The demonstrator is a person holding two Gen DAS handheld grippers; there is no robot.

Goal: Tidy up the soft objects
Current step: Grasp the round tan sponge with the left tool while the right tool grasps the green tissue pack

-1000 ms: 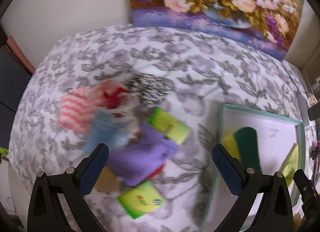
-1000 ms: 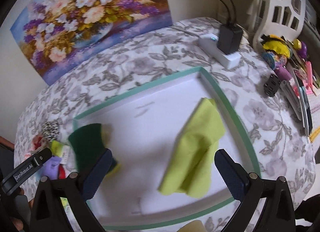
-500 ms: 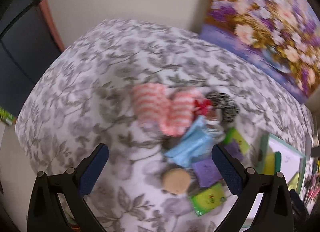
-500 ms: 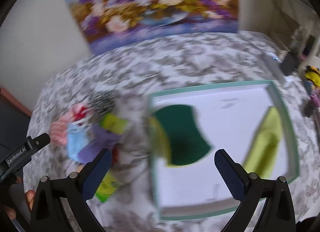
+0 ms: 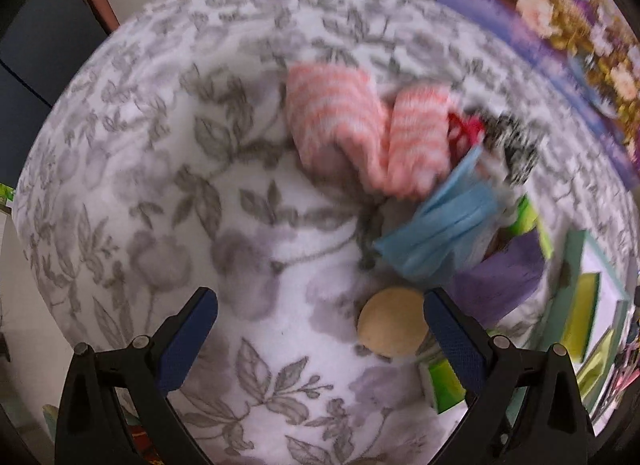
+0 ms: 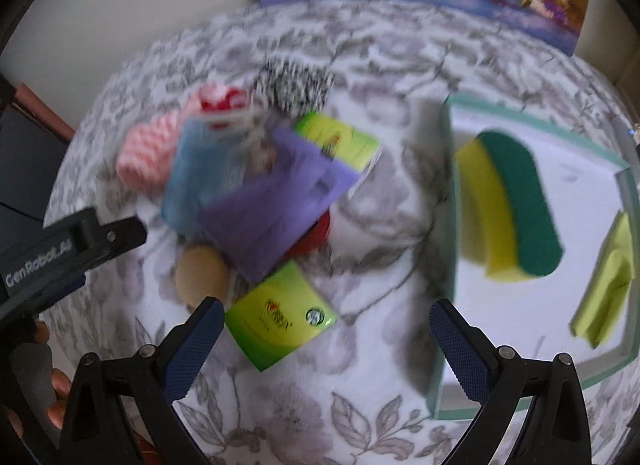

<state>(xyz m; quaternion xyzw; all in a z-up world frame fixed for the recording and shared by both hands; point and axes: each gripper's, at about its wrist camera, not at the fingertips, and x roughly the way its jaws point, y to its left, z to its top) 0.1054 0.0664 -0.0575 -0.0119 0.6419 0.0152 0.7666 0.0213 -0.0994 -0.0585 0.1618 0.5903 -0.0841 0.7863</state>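
1. Green-rimmed white tray point(image 6: 448, 201) held 1 yellow-green sponge point(image 6: 508, 193); the soft pile point(image 6: 256, 185) lay beside it.
2. Left gripper point(image 5: 320, 329) and right gripper point(image 6: 326, 339) gaped wide, empty.
3. Picking seemed next: close on the purple cloth point(image 6: 272, 217).

Ahead of your left gripper point(image 5: 320, 329) the tablecloth point(image 5: 160, 193) lies open; the pile point(image 5: 432, 193) crowds its right. Your right gripper point(image 6: 326, 339) meets a green packet point(image 6: 280, 323), with the tray wall point(image 6: 446, 225) rightward
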